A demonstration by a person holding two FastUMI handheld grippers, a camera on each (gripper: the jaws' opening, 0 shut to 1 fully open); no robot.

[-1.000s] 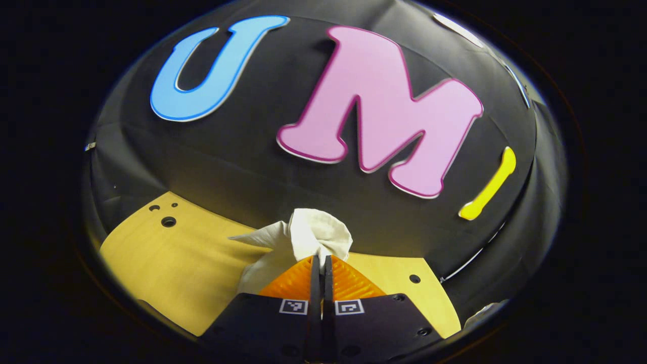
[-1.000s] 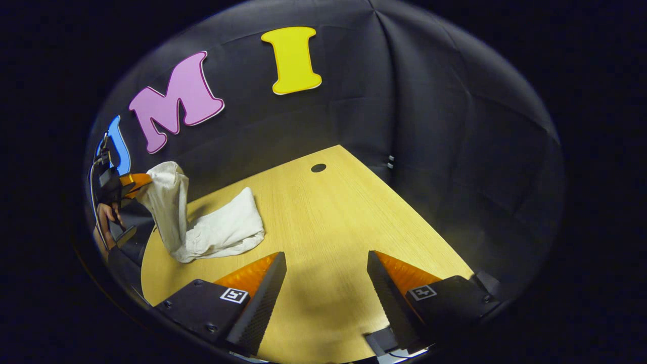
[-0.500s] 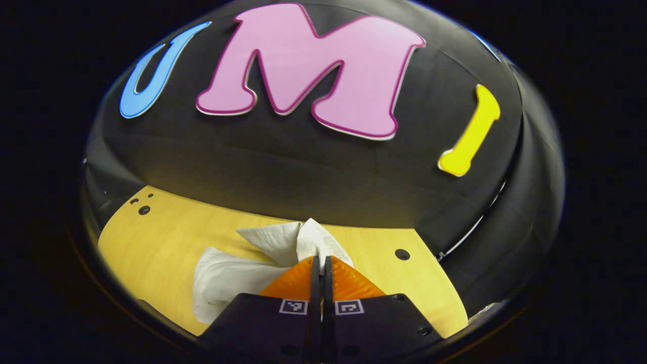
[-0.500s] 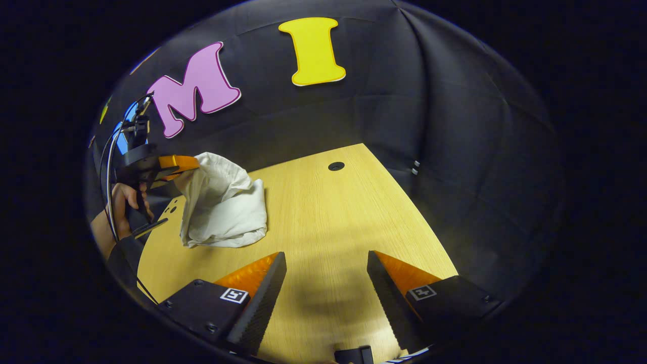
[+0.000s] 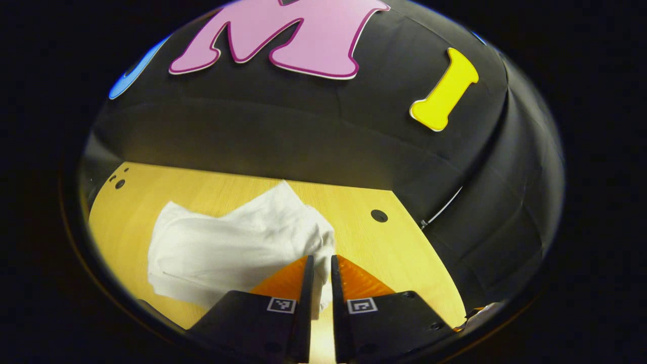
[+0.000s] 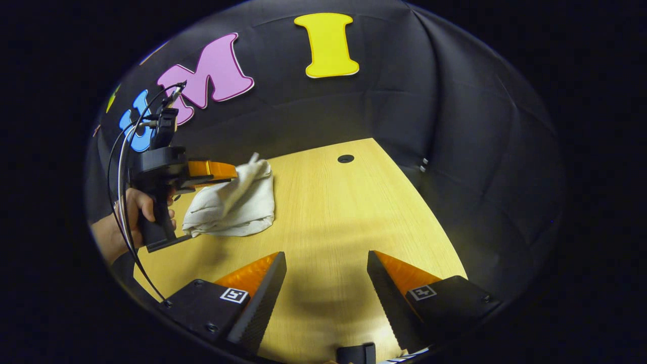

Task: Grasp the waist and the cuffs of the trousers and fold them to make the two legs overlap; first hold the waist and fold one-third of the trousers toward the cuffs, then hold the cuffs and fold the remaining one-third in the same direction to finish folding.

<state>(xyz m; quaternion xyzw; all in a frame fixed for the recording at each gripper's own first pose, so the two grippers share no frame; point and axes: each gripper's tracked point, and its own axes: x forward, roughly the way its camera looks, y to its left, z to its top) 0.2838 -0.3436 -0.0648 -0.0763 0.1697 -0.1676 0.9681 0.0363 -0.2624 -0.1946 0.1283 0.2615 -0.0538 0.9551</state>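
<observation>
A: Where do the trousers (image 5: pixel 227 247) lie?

B: They sit in a soft, rumpled heap of pale cloth on the wood-grain surface (image 5: pixel 404 263), folded over on themselves, with a crumpled end rising by the left hand-held gripper (image 5: pixel 321 263).

A: And that gripper's hold?

B: Its ridged fingers stand a narrow slit apart, with a strip of the cloth hanging in the gap; whether both press on it cannot be told. In the right gripper view a hand (image 6: pixel 139 205) grips its dark handle, and looped cables run from it.

A: The other one?

B: The right hand-held gripper (image 6: pixel 326 288) is spread wide above bare surface, well apart from the heap, its wedge-shaped fingers holding nothing.
</observation>
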